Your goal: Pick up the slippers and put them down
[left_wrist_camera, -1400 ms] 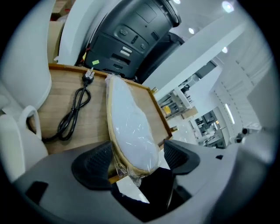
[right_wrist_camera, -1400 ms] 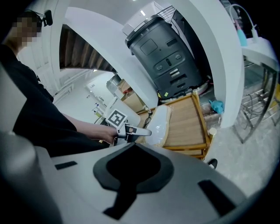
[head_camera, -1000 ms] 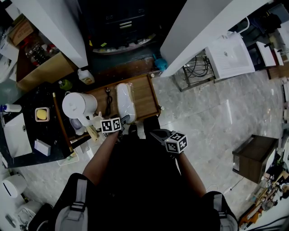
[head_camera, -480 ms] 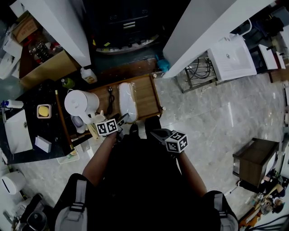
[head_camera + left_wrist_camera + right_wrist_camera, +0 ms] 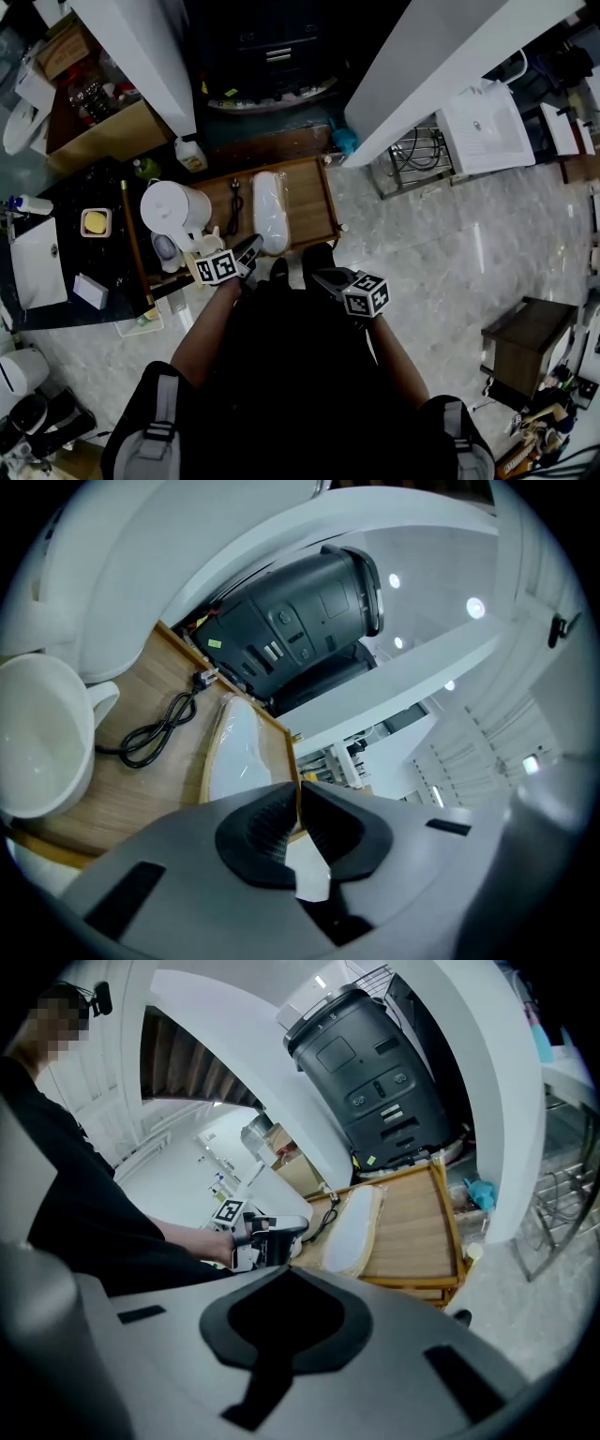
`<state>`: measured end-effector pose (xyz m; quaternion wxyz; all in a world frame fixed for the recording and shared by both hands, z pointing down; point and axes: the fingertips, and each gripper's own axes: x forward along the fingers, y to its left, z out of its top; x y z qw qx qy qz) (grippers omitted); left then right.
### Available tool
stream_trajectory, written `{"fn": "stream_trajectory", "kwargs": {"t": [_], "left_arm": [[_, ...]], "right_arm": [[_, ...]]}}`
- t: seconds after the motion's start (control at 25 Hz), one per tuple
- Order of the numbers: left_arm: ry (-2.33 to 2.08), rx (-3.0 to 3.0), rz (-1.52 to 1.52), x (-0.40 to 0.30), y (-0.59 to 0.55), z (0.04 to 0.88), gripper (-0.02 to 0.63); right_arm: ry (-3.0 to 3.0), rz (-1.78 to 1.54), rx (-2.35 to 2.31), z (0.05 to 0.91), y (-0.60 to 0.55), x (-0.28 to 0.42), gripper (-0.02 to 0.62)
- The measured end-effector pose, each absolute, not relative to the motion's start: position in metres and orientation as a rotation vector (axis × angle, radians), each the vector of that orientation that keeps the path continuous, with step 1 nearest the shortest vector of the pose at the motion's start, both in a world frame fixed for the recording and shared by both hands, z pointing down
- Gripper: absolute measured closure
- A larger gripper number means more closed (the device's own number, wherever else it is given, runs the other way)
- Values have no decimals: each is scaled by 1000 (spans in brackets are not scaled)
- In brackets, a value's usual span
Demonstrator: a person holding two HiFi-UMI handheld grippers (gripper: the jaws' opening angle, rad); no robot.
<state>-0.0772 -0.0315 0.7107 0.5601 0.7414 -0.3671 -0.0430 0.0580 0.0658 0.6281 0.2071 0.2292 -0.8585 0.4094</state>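
A white slipper (image 5: 269, 211) in clear plastic lies lengthwise on the wooden tray (image 5: 305, 197). It also shows in the left gripper view (image 5: 239, 757) and the right gripper view (image 5: 352, 1227). My left gripper (image 5: 247, 253) hovers just off the slipper's near end. Its jaws are closing, the pads nearly touching with nothing between them (image 5: 298, 794). The right gripper (image 5: 326, 278) hangs to the right over dark clothing, short of the tray. Its black pads are together and hold nothing (image 5: 287, 1277). From that view I see the left gripper (image 5: 277, 1237) beside the slipper.
A white kettle (image 5: 172, 208), a coiled black cable (image 5: 232, 202) and a white mug (image 5: 37, 738) share the tray's left part. A black appliance (image 5: 300, 611) stands behind it between white panels. A dark counter (image 5: 66, 272) lies left, marble floor (image 5: 441, 253) right.
My left gripper has pulled a little left and back from the slipper's near end. The slipper stays on the tray. The right gripper has not moved.
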Motion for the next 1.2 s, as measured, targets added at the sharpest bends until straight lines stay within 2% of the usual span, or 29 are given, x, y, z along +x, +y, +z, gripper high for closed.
{"fn": "stream_trajectory", "kwargs": {"t": [0.12, 0.56, 1.2], "left_arm": [[-836, 1755, -138, -78, -29, 704, 594], [-722, 1854, -238, -77, -17, 665, 594], [-610, 2025, -181, -69, 2, 611, 594]], "right_arm": [[-2395, 1133, 627, 628, 67, 54, 588], [-2440, 1101, 621, 619, 55, 43, 588], [-2484, 1056, 646, 612, 34, 37, 588]]}}
